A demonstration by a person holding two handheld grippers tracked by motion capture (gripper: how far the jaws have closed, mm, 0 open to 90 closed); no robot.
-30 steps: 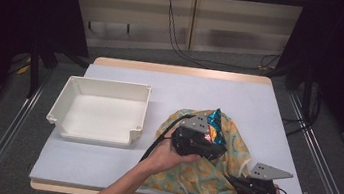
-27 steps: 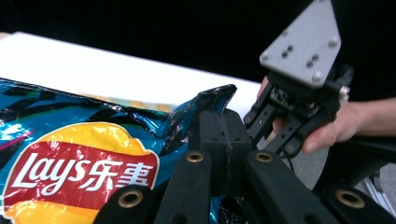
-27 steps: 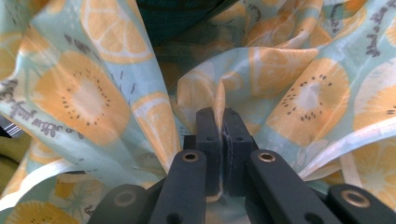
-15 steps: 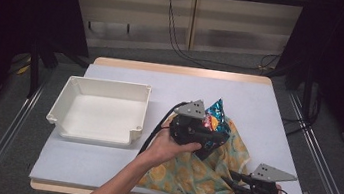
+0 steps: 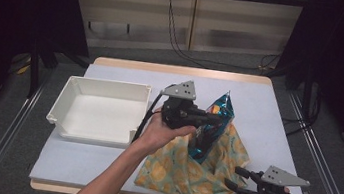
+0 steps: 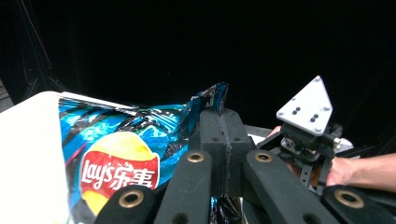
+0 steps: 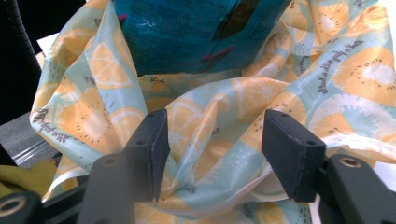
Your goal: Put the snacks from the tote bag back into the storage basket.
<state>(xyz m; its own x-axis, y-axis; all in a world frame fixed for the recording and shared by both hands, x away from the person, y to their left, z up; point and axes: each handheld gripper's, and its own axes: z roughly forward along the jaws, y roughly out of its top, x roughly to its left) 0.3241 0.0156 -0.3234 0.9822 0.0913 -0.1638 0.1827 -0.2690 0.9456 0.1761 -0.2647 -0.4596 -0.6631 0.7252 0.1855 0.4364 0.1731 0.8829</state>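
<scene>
Nearest, right gripper (image 5: 240, 179) at the table's front edge, jaws just opened and standing apart, fruit-print cloth bag (image 5: 190, 172) lying between them but unpinched (bag now unanchored). Risk judged: bag dragged upward or sliding along with its contents, mouth collapsing around the packet and snagging it.

Midway, left gripper (image 5: 207, 118) with jaws together, clamped on the top edge of the blue chip packet (image 5: 211, 127); packet upright, lower part inside the bag's mouth, upper part clear. Risk judged: thin foil edge slipping or tearing under the pinch.

Farther left, white tray (image 5: 65, 105) on the table (image 5: 270, 105), holding nothing, well apart from the bag.
</scene>
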